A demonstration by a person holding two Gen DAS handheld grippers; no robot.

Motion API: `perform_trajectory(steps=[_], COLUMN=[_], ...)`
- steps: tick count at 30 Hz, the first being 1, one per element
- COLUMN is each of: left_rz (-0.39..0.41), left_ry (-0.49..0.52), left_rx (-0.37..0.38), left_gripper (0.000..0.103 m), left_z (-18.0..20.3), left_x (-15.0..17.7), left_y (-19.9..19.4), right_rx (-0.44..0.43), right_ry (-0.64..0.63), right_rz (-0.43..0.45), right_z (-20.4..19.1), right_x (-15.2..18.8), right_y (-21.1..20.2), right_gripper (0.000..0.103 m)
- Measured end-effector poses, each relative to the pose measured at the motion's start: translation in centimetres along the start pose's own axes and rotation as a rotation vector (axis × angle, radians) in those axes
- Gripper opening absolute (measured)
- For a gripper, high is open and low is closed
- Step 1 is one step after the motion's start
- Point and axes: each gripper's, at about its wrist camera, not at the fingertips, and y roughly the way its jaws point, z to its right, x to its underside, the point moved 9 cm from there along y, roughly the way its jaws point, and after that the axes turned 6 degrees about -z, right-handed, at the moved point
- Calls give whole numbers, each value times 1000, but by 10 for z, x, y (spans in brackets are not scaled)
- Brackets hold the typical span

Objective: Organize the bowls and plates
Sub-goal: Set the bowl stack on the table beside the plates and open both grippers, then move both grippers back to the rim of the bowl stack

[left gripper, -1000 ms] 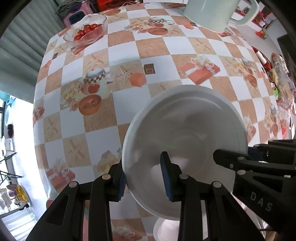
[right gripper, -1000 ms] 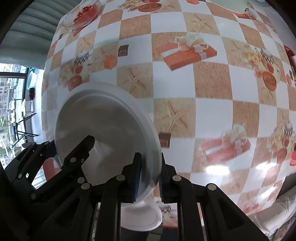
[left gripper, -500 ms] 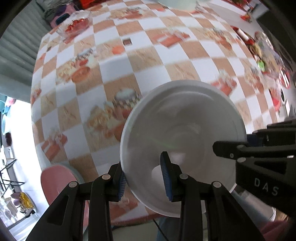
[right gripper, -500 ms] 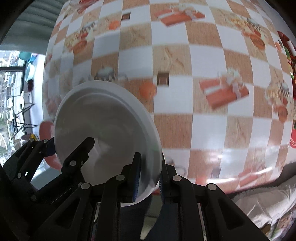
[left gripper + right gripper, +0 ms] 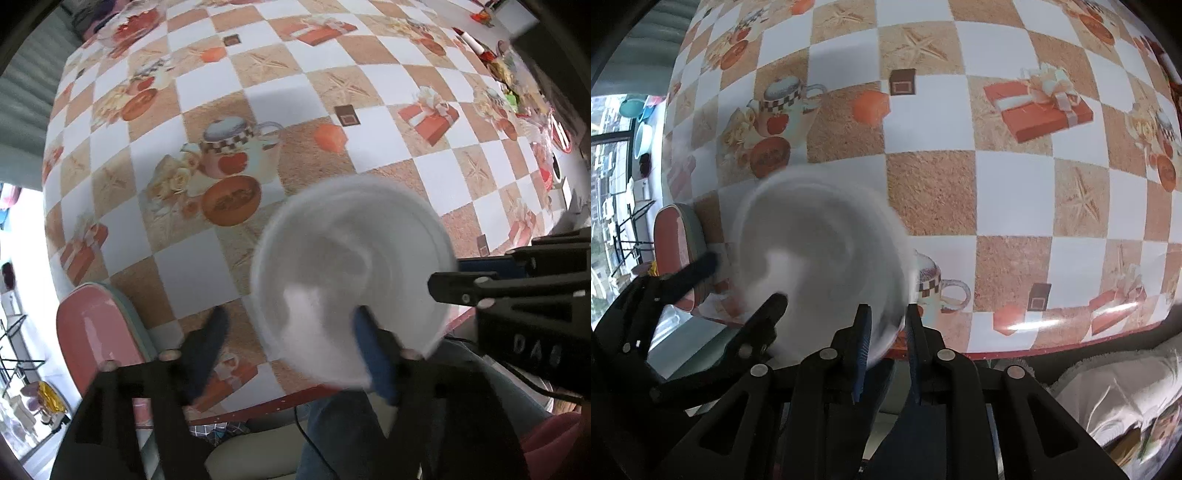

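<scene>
I see a white bowl (image 5: 351,280) blurred in both views, held over the near edge of the table (image 5: 295,92) with its checked cloth. My right gripper (image 5: 886,328) pinches the bowl's right rim between its narrowed blue-padded fingers (image 5: 862,343); in the left wrist view that same gripper (image 5: 448,275) reaches in from the right and meets the rim there. My left gripper (image 5: 291,332) is spread wide: one finger sits left of the bowl, apart from it, and the other lies inside the bowl, so it clamps nothing as far as I can tell. A pink stool (image 5: 92,332) stands just past the table's near left corner, also seen from the right wrist (image 5: 674,243). A glass dish of red fruit (image 5: 129,26) sits at the far left of the table, well apart from the bowl.
</scene>
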Motion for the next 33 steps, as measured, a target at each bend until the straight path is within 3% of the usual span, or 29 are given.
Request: perform_trajectory(steps=[1,2,6,8,10,13,19,21,26,33], left_rz=[9,21,74,80,117,197,322,310,210,173], left_ry=[-6,-10,-29,-34,-30,21,75,97,142,135], left_rx=[0,4,11,5,28,28,-66,-49,-99,-101], left_gripper=[79,80,90,103,103,103,103,103,103,103], left_z=[-3,-7,-22,-30,-34,-34,-30,-25,-16,-22], left_x=[1,2,7,10,13,15,15,13,11,8], left_y=[-2,-6,-23,-30,-43,-72,-117,-119,-97,-88], right_rx=[-6,-19,-28,-6,-4,-38,-6,5,28,18], right_ry=[5,7,23,36,37,3,-17,-17,-10,49], right_rz=[8,25,45,35,29,63,88,72,70,60], right_z=[2,2,11,16,16,11,10,8,8,20], right_x=[0,1,7,7,7,9,14,16,16,17], right_y=[-2,-5,-17,-21,-23,-42,-53,-49,-47,-45], right_gripper=[74,90,90,93,103,103,103,103,103,103])
